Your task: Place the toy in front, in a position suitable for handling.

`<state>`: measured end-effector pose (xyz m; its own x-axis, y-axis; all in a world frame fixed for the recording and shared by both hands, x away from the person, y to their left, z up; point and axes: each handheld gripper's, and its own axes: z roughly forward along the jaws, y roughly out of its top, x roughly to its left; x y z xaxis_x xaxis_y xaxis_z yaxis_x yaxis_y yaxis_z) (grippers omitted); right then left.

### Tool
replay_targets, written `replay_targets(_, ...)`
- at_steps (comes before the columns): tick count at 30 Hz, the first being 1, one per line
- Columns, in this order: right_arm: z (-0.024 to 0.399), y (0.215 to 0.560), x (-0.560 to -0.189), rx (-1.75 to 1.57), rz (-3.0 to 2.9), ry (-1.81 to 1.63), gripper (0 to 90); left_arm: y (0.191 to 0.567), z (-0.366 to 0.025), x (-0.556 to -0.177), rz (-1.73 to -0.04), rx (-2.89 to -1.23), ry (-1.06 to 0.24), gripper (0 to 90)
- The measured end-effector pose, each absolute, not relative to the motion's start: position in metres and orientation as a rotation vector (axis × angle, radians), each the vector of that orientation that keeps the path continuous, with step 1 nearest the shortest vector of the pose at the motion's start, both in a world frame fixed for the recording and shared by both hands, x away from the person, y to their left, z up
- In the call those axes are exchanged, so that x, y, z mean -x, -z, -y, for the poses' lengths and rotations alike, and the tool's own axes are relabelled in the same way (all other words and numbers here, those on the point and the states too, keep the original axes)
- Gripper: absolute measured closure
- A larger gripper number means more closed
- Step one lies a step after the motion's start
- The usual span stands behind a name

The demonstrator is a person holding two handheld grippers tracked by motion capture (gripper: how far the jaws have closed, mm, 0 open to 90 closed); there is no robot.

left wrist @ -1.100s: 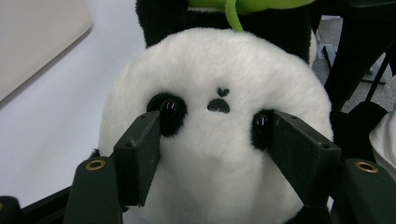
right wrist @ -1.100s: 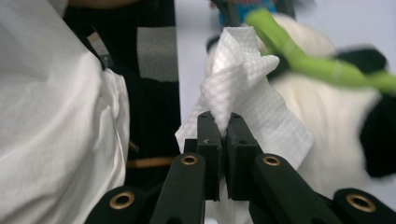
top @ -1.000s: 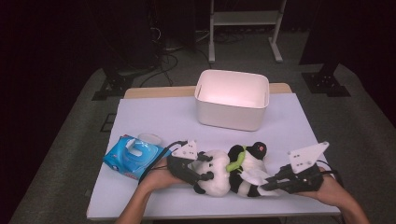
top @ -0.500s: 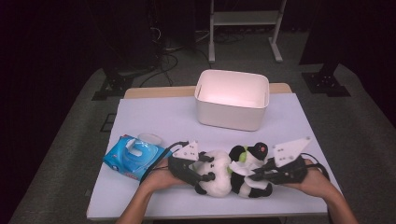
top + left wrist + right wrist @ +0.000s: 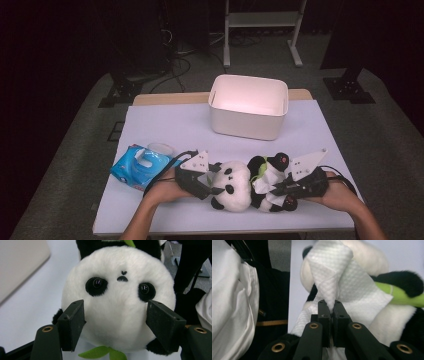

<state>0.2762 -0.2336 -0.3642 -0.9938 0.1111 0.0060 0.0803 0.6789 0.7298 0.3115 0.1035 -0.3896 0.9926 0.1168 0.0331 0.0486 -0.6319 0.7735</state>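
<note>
A plush panda lies near the table's front edge, its round white face turned toward my left gripper. That left gripper has a pad pressed into each side of the head. Its jaws have just eased open a little, with the head still between them. The toy's black-and-white body with a green leaf lies on the right. My right gripper is shut on a white embossed tissue, which is draped against the plush body.
A white rectangular bin stands at the back middle of the pale table. A blue pack of wipes lies at the front left, beside my left hand. Dark floor, cables and a metal stand lie beyond the table.
My right gripper has moved left and a little down, bringing the tissue against the plush body. The left gripper and the panda's head have stayed in place.
</note>
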Motion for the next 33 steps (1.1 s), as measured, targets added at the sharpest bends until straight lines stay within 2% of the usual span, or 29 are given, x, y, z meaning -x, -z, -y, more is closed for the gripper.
replay_targets(7,0.206,0.341,-0.274,-0.04,-2.78,-1.289,85.9,0.399,-0.093,-0.314,-0.12,-2.242,-0.067,34.5)
replay_targets(11,0.189,0.34,-0.275,-0.017,-2.794,-1.225,86.0,0.401,-0.083,-0.314,-0.109,-2.23,-0.068,34.9)
replay_targets(16,0.205,0.356,-0.279,-0.102,-2.822,-1.177,86.3,0.401,-0.073,-0.311,-0.096,-2.227,-0.095,34.9)
replay_targets(20,0.223,0.349,-0.27,-0.12,-2.801,-1.237,86.1,0.401,-0.07,-0.31,-0.091,-2.228,-0.096,35.0)
replay_targets(25,0.216,0.335,-0.276,-0.12,-2.735,-1.317,86.1,0.403,-0.061,-0.311,-0.082,-2.217,-0.096,35.0)
replay_targets(29,0.201,0.345,-0.287,-0.138,-2.777,-1.246,86.1,0.404,-0.057,-0.311,-0.087,-2.21,-0.098,34.9)
replay_targets(33,0.208,0.357,-0.29,-0.183,-2.817,-1.221,86.1,0.404,-0.061,-0.311,-0.099,-2.197,-0.093,33.2)
